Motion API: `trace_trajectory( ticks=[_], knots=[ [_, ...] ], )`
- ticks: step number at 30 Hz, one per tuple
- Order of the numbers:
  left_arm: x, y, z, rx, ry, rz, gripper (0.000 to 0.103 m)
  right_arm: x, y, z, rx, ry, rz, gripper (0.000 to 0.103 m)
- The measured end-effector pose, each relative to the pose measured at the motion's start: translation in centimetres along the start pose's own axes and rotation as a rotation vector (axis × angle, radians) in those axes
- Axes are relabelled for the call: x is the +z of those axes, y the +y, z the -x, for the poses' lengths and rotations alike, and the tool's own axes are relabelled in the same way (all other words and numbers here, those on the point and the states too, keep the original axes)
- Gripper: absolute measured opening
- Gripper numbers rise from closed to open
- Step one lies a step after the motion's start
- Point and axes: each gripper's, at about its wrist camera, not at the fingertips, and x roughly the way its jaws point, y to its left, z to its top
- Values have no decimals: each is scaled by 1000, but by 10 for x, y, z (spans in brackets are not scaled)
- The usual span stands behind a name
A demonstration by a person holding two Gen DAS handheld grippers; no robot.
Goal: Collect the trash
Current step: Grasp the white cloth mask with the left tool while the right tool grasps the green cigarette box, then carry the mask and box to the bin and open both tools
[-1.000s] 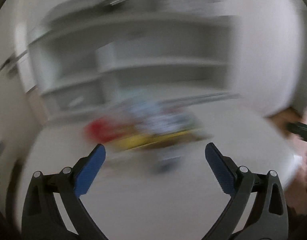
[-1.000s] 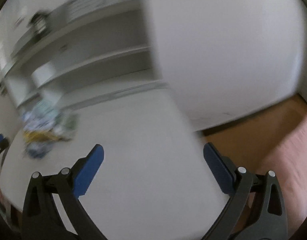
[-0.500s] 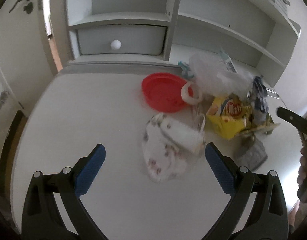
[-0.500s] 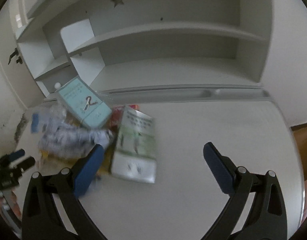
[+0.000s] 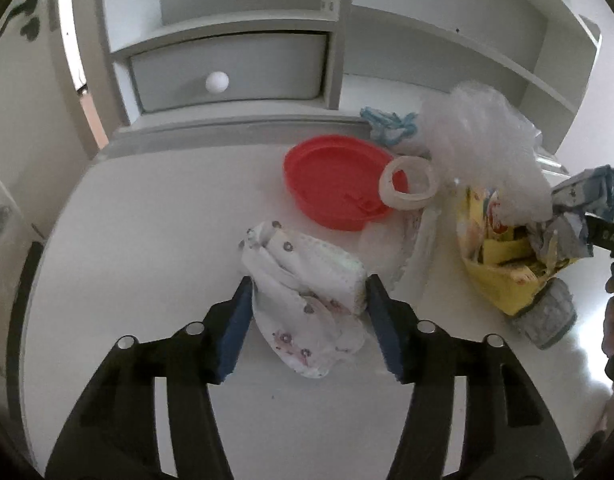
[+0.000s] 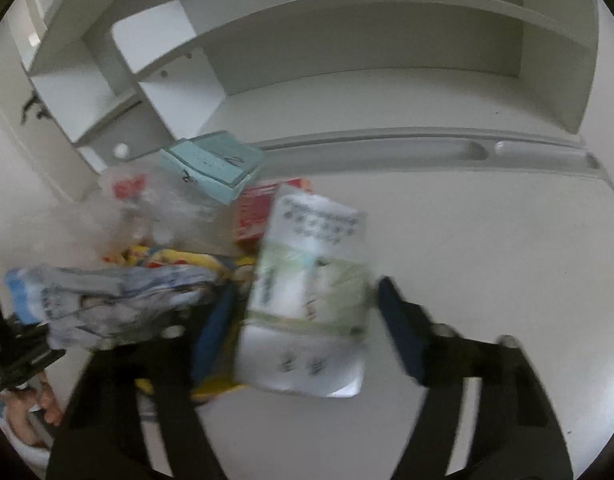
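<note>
While the left gripper (image 5: 309,320) straddled a crumpled white diaper (image 5: 307,300) on the white desk (image 5: 147,220), its blue pads (image 5: 237,332) stood at the diaper's two sides, touching or nearly so; whether they truly pinched it could not be told. At 1 o'clock from the diaper lay a red plastic lid (image 5: 335,184) with a ring of clear tape (image 5: 409,178) leaning on its rim, and at 3 o'clock a yellow snack bag (image 5: 503,264) sat under a crumpled clear plastic bag (image 5: 483,140). In the blurred right wrist view, the right gripper (image 6: 303,328) was parted wide around a white and green pouch (image 6: 311,300) lying flat on the desk, neither pad clearly touching it. At 10 o'clock from the pouch rested a pale blue box (image 6: 215,164), with a red carton (image 6: 259,212) just beside it.
</note>
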Motion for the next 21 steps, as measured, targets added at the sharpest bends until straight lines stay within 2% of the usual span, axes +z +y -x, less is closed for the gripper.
trace_trajectory(
  ticks=[2, 5, 11, 14, 17, 21],
  knots=[
    [-3, 4, 7, -8, -16, 13, 35, 0, 1, 3, 1, -14, 0, 57],
    [-3, 9, 21, 5, -53, 24, 27, -1, -4, 10, 21, -19, -21, 57],
    [-6, 11, 45, 5, -99, 27, 22, -8, -6, 45, -20, -90, -7, 57],
    [-9, 9, 51, 1, -108, 23, 21, -16, -12, 65, -103, -131, 28, 57],
    [-13, 7, 56, -3, -116, 16, 21, -29, -27, 76, -158, -136, 37, 57],
    [-16, 0, 66, -8, -139, 5, 21, -47, -47, 79, -178, -119, 4, 57]
  ],
)
